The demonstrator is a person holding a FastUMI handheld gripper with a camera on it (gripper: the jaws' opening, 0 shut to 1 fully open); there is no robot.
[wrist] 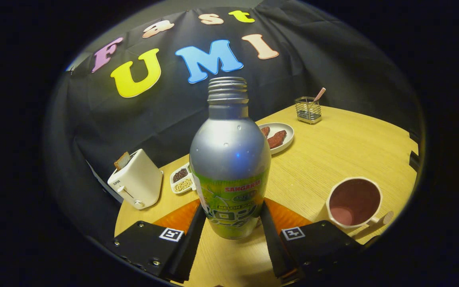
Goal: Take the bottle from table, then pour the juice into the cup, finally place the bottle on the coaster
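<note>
1. Your bottle stands upright w/ cap off, threaded neck bare, silver shoulder over a green label, right between your gripper fingers.
2. Both fingers press on its lower label, one per side, so the claw is clamped on the bottle.
3. Can't tell if its base touches the wooden table or sits just above it.
4. An orange coaster lies under and behind the bottle, showing on both sides past the fingers.
5. The cup, white outside, dark pink inside, sits near the right finger, handle twd you.
6. Left of the bottle: white toaster w/ a slice of toast sticking up, then a two-part dish of dark and pale beans.
7. Beyond the bottle: a plate w/ reddish-brown food pieces, and further back a wire holder w/ a stick poking out.
</note>
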